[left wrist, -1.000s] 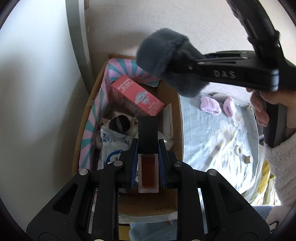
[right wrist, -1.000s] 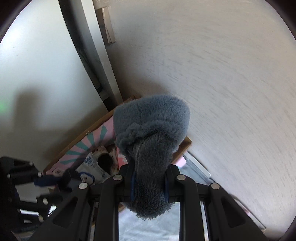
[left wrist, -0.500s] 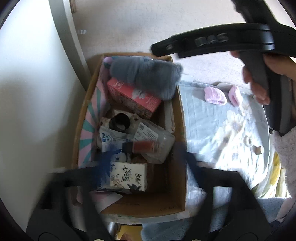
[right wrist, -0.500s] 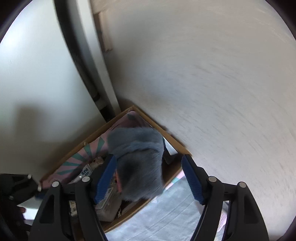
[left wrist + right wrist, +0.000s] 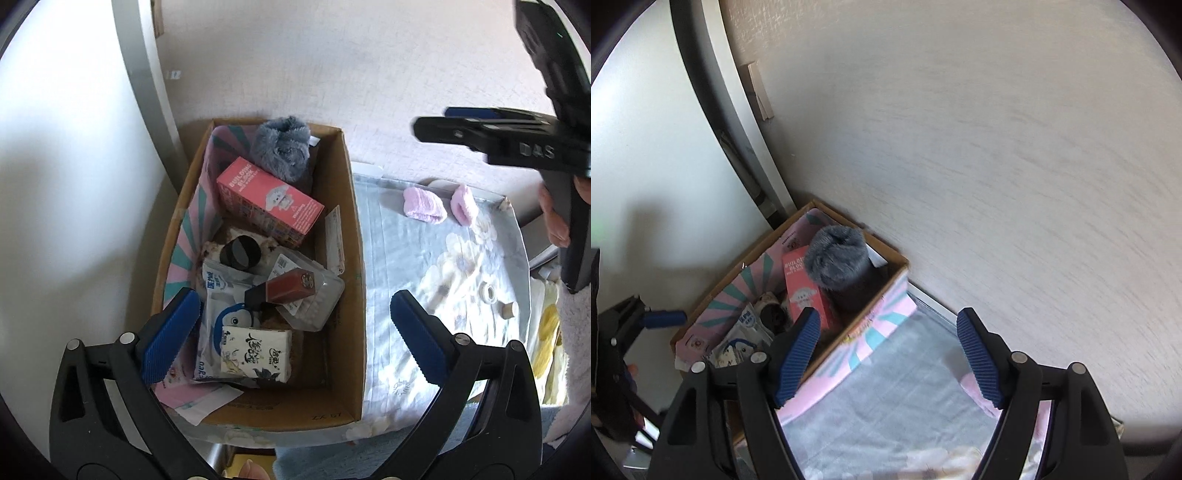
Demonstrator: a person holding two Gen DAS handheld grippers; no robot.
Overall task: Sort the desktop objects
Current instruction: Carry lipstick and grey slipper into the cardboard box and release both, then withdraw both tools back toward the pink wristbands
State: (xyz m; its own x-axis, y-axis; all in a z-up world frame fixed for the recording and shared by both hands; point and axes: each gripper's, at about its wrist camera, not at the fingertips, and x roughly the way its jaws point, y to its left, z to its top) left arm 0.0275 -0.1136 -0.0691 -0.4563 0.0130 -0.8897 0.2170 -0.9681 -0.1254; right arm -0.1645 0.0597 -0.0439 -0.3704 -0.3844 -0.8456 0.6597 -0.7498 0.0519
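While gaping wide — both jaws empty, left gripper [image 5: 295,328], right gripper [image 5: 886,354].

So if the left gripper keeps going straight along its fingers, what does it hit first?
Most likely the red-brown lip tint tube, lying on the clear plastic pack in the cardboard box. The left gripper is open above the box with that pile between its fingers. Depth is hard to judge in a fisheye view.

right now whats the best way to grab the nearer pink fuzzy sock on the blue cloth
Grip the pink sock across its short width, coming straight down from above. It lies flat and folded on the cloth, longer side to side, so the soft bulk should squash between the pads. The right tongs look the closer pair, open and empty; the second sock sits apart beside it.
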